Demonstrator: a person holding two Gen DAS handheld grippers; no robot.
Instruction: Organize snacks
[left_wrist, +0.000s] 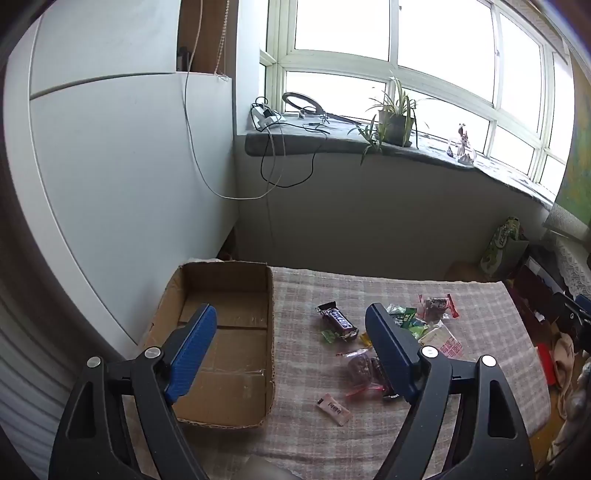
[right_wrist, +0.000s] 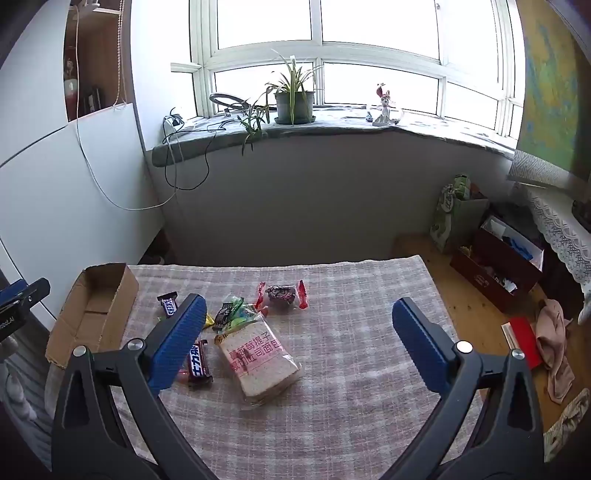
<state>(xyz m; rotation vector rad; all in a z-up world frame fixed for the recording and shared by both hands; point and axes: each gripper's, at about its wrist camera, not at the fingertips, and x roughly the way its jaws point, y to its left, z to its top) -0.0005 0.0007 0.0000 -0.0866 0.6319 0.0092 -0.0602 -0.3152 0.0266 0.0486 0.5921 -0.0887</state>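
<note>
An open cardboard box (left_wrist: 225, 332) lies at the left of a plaid-covered table (left_wrist: 332, 435); it looks empty and also shows in the right wrist view (right_wrist: 92, 314). Loose snacks lie in a pile at mid-table: a Snickers bar (left_wrist: 338, 320), a small pink packet (left_wrist: 333, 409), green candies (left_wrist: 410, 319), a bagged toast bread (right_wrist: 260, 360), a second Snickers bar (right_wrist: 197, 363) and a red-ended wrapped cake (right_wrist: 281, 293). My left gripper (left_wrist: 291, 314) is open and empty above the box's right wall. My right gripper (right_wrist: 295, 306) is open and empty above the bread.
A white cabinet stands left of the table. A windowsill behind holds a potted plant (right_wrist: 293, 101), a ring light and cables. On the floor at right are a green bag (right_wrist: 452, 214), a dark red box (right_wrist: 495, 273) and cloths.
</note>
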